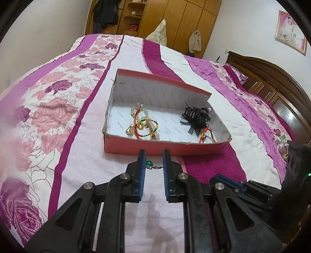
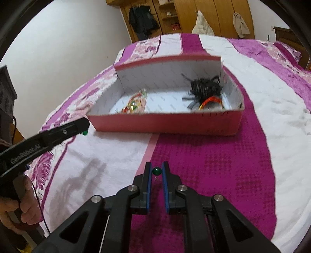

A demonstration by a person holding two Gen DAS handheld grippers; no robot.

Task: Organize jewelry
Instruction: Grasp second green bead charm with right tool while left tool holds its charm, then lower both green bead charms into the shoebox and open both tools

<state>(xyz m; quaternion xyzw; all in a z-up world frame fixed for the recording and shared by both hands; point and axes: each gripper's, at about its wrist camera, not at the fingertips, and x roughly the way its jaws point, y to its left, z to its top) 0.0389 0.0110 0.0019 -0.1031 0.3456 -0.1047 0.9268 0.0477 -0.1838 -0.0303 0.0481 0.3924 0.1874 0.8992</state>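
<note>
Fingers of my right gripper [image 2: 156, 171] pinch a green bead earring [image 2: 156, 171] above the magenta bedspread [image 2: 213, 175]. My left gripper [image 1: 154, 158] is partly open, a second green earring [image 1: 149, 163] between its pads, whether gripped I cannot tell. Red box [image 1: 147, 148] just ahead holds bracelets [image 1: 144, 126] and black hair clip [image 1: 196, 115].

Ahead of us lay a bed [image 1: 175, 58] with a purple flowered cover, a wooden wardrobe [image 1: 190, 17] behind it, white walls [image 1: 54, 23], a framed picture [image 1: 291, 32] and a dark headboard [image 1: 272, 81] to our right.
</note>
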